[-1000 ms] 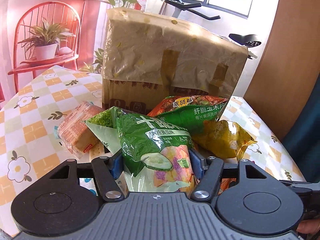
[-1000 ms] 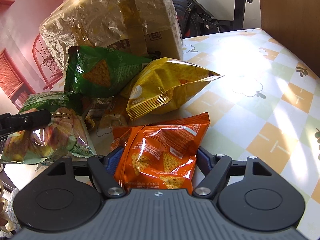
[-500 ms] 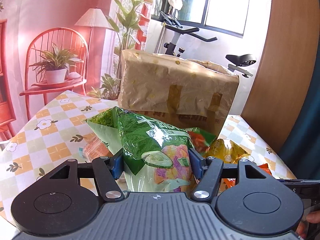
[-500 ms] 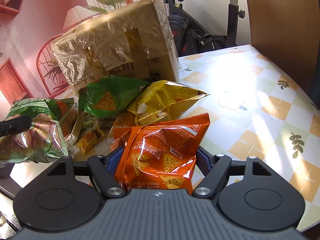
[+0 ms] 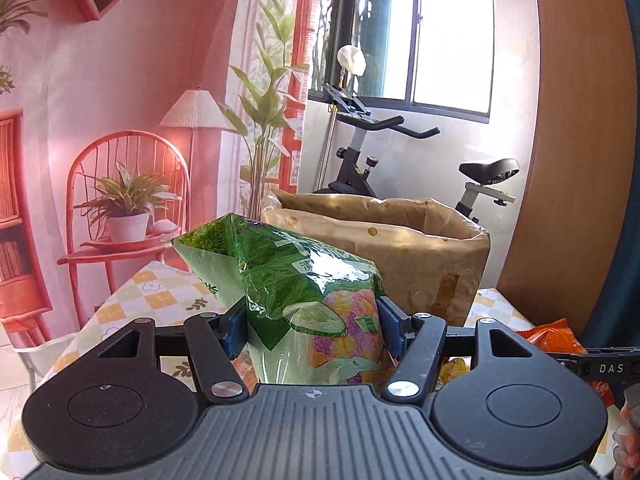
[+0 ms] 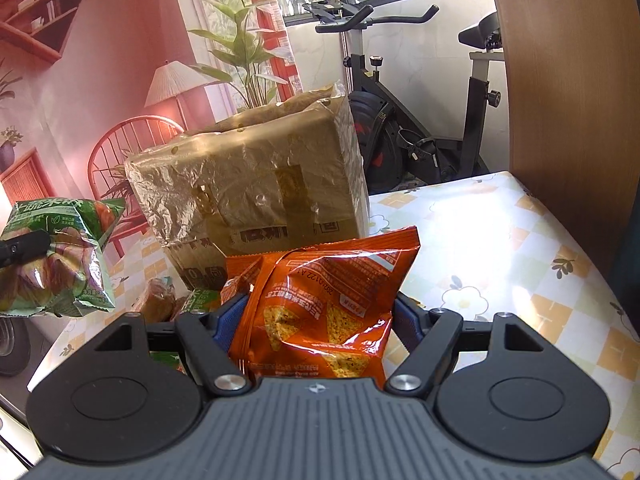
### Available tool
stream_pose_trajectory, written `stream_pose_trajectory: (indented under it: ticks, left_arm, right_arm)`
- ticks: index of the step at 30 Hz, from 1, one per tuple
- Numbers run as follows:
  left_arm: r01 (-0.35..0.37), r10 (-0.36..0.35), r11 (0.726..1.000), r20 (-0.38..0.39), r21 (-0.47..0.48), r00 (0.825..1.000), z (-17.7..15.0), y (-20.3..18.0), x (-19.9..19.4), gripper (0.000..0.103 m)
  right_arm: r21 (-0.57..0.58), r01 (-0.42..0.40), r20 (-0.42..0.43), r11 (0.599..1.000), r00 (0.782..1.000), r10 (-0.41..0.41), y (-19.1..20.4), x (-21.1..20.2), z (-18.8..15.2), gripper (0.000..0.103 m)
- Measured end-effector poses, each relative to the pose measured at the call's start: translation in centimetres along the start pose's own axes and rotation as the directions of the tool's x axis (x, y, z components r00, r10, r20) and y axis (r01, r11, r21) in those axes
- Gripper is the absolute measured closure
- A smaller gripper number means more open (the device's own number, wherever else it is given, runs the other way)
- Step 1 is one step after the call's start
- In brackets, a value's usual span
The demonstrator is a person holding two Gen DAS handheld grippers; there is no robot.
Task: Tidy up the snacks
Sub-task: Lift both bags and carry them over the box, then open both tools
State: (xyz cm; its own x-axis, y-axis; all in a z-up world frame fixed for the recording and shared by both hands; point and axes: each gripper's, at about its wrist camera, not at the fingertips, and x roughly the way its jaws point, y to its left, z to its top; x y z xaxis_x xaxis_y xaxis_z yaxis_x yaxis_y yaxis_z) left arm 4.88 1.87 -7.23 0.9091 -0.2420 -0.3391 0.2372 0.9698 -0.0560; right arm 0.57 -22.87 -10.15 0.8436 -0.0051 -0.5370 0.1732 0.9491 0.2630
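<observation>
My left gripper (image 5: 312, 318) is shut on a green snack bag (image 5: 296, 284) printed with cucumber slices, held up in the air in front of the open cardboard box (image 5: 400, 248). My right gripper (image 6: 316, 316) is shut on an orange chip bag (image 6: 328, 280), lifted above the table near the same box (image 6: 248, 184). In the right wrist view the green bag (image 6: 56, 264) hangs at the left with the left gripper's finger across it. The box is lined with crinkled plastic and its top is open.
A few snack packs (image 6: 160, 304) lie on the checked tablecloth (image 6: 500, 240) beside the box's base. A brown wooden panel (image 6: 560, 80) stands at the right. An exercise bike (image 6: 420, 120) and a pink backdrop are behind the table.
Both grippers rose with their bags off the table. The box now sits lower in both views and its open top shows. The yellow and green bags on the table dropped out of sight.
</observation>
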Motion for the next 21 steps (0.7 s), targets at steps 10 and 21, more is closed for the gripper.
stream_pose_trajectory:
  ticks: [10, 21]
  left_arm:
    - [0.007, -0.009, 1.000, 0.055, 0.028, 0.998, 5.6, -0.5, 2.7, 0.036]
    - [0.009, -0.014, 0.989, 0.034, 0.150, 0.999, 13.0, -2.5, 9.1, 0.036]
  right_arm:
    - [-0.072, -0.032, 0.131, 0.997, 0.991, 0.042, 1.7, 0.4, 8.3, 0.027]
    - [-0.202, 0.002, 0.197, 0.979, 0.980, 0.039, 4.1, 5.1, 16.9, 0.027]
